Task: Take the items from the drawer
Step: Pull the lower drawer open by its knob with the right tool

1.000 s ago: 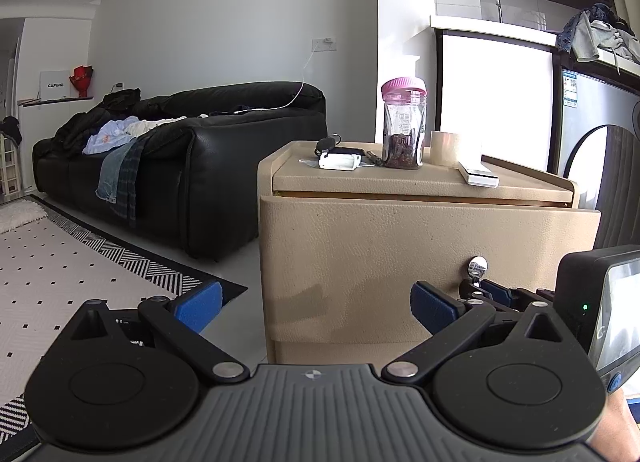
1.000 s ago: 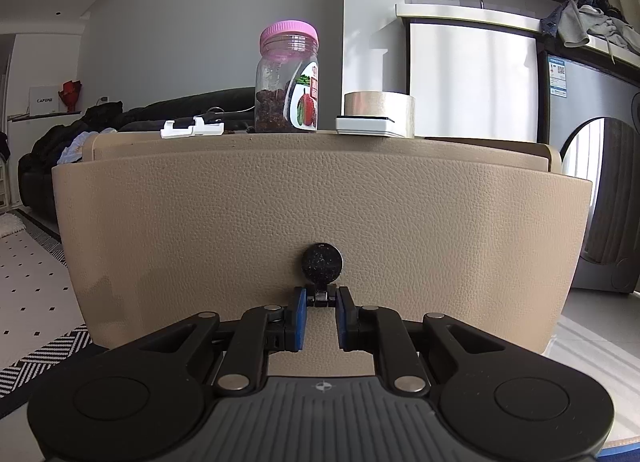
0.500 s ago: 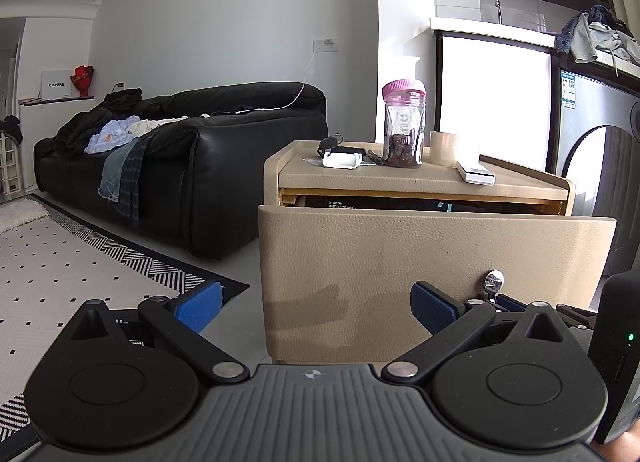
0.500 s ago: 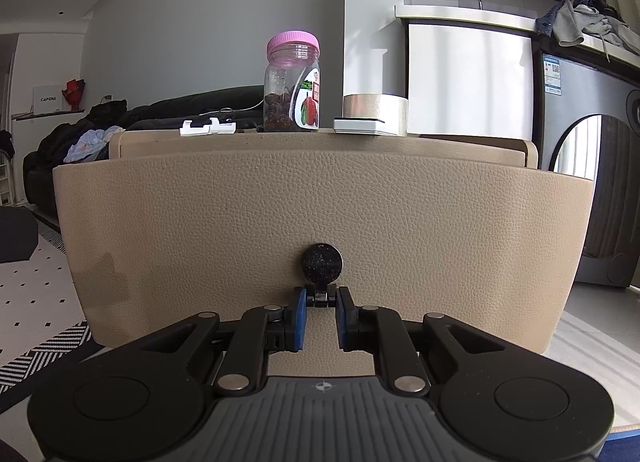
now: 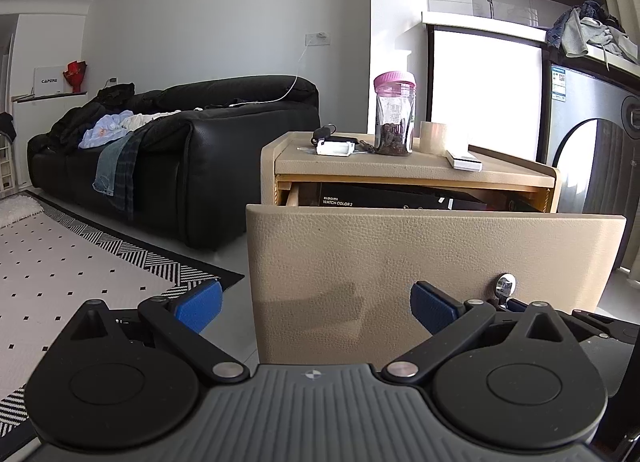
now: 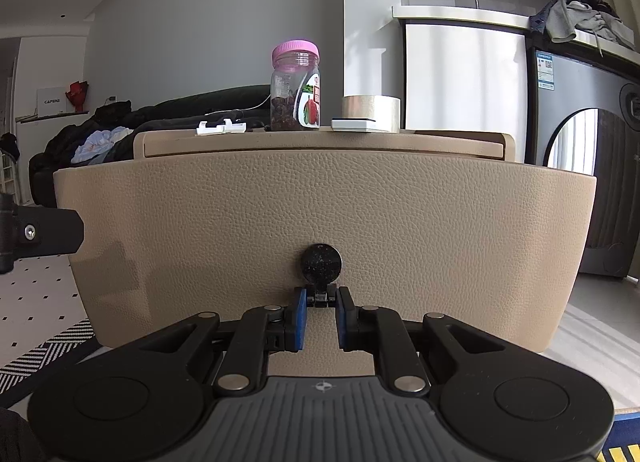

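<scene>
The beige nightstand's drawer point(image 5: 400, 258) stands pulled out. Inside it a black box marked "Watch Color 2" point(image 5: 384, 200) shows over the drawer front. My right gripper point(image 6: 321, 320) is shut on the stem of the drawer's round knob point(image 6: 321, 264); the knob also shows in the left wrist view point(image 5: 505, 285). My left gripper point(image 5: 316, 306) is open and empty, held in front of the drawer front, to the left of the knob. From the right wrist view the drawer's inside is hidden behind its front point(image 6: 320, 198).
On the nightstand top stand a pink-lidded jar point(image 5: 394, 118), a tape roll point(image 5: 433, 137), a white remote point(image 5: 464, 160) and a white clip point(image 5: 334, 148). A black sofa point(image 5: 180, 150) with clothes is to the left, a patterned rug point(image 5: 80, 270) below, a washing machine point(image 5: 600, 150) right.
The drawer has slid out from nearly shut to well open, pulled by my right gripper on the knob. The black box inside has come into view. The left gripper stays open.
</scene>
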Motion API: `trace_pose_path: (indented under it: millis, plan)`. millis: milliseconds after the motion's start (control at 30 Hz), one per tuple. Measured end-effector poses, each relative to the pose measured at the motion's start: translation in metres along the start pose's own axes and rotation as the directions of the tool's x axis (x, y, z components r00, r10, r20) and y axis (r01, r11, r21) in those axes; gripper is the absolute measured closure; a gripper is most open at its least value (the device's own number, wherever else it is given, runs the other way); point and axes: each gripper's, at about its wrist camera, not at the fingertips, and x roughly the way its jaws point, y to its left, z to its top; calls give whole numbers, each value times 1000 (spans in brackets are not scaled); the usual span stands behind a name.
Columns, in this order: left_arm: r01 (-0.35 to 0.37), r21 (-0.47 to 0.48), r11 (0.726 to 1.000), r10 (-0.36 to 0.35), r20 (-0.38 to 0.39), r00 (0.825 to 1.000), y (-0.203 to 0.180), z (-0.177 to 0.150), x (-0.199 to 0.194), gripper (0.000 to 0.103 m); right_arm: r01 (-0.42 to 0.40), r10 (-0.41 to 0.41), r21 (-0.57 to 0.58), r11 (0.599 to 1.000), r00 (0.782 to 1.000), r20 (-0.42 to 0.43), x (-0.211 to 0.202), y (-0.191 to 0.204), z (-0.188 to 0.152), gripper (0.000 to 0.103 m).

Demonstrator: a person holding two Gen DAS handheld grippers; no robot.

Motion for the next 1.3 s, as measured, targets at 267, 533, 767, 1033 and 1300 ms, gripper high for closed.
trace_pose_path:
  millis: [267,533,767,1033,1300]
  plan:
    - [10,-4,1000,-10,-9,1000,0,-6,-12,0,0,0,5,1000,1000,-3,-21,2,-6,87]
    - [21,-16,1000,-22,-20,1000,0,-10,-24,0,-7,7,13,1000,1000,-4,-43,2,-11,87]
    - [26,-27,999,-27,-36,999,-1,-17,-34,0,-10,10,13,1000,1000,0,-60,3,-14,88]
    - [58,-18,998,-59,-49,997,-6,-21,-40,0,5,-5,23,1000,1000,18,-76,-8,-6,103]
    - [74,-16,997,-74,-61,995,-11,-16,-33,0,16,-16,27,1000,1000,7,-83,-20,-10,97]
